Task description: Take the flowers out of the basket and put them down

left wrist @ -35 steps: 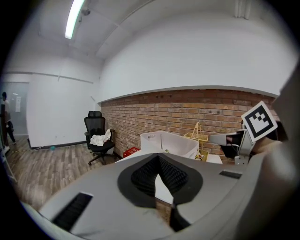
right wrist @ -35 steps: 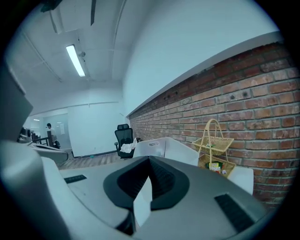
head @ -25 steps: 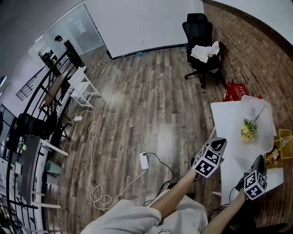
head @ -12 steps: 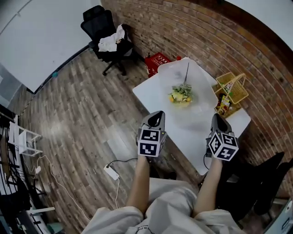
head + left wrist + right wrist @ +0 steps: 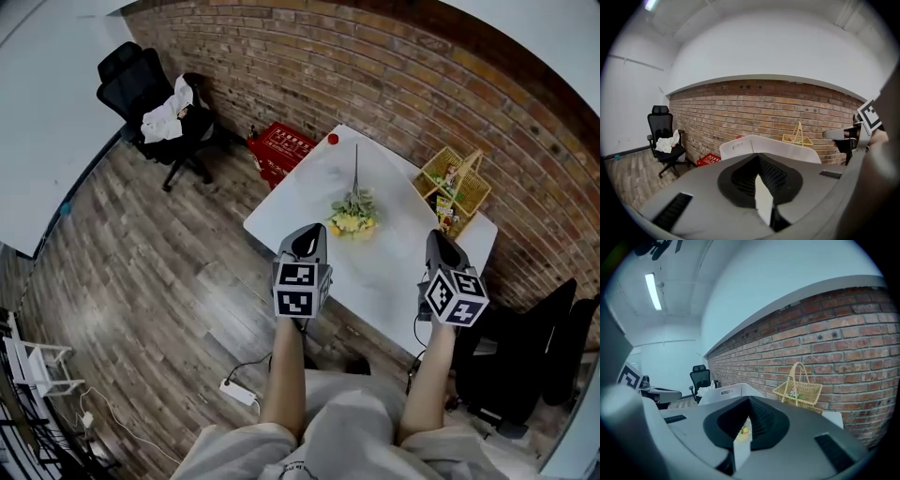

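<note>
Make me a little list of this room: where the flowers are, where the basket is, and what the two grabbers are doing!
flowers: yellow-and-green flower bunch lying on the white table, outside the basket
basket: yellow wicker basket on the table's far corner, by the brick wall
left gripper: shut, holding nothing
right gripper: shut, holding nothing
floor: red plastic crate, black office chair

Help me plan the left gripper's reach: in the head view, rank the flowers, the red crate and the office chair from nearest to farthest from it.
From the left gripper:
1. Flowers, lying on the white table just ahead and to its right.
2. Red crate, down past the table's far left edge.
3. Office chair, farthest, well off to the left.
</note>
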Demonstrator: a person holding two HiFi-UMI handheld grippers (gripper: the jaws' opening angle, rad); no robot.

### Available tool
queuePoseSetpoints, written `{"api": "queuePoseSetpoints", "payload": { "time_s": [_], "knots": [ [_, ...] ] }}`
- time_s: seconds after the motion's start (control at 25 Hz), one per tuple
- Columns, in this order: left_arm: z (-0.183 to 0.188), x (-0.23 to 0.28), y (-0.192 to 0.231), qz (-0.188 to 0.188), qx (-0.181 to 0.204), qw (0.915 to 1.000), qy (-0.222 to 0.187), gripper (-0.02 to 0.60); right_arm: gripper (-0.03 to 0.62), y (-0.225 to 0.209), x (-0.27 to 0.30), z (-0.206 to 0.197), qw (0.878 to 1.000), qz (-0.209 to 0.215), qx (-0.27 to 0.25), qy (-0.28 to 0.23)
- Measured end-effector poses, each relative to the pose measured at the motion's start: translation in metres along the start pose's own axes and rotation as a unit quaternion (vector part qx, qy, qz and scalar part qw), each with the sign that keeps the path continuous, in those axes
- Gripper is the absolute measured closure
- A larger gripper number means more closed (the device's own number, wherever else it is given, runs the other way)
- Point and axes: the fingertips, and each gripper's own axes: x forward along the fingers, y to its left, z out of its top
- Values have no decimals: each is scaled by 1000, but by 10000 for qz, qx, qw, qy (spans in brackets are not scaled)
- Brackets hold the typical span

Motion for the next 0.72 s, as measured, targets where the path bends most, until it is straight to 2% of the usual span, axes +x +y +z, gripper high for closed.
{"api": "queuePoseSetpoints", "payload": {
  "time_s": [0.24, 0.48, 0.64, 0.72],
  "knots": [
    [19, 22, 59, -266, 261, 9992, 117, 558, 583, 37, 30, 9, 9994, -353, 20, 53],
    [24, 40, 77, -882, 612, 9939, 241, 558, 583, 57, 43, 21, 9962, -829, 232, -139],
    [25, 38, 95, -1051, 562, 9926, 225, 558, 583, 83, 49, 25, 9945, -920, 356, -339],
    [19, 37, 99, -1129, 696, 9908, 287, 558, 583, 94, 57, 22, 9948, -903, 362, -296]
  ]
}}
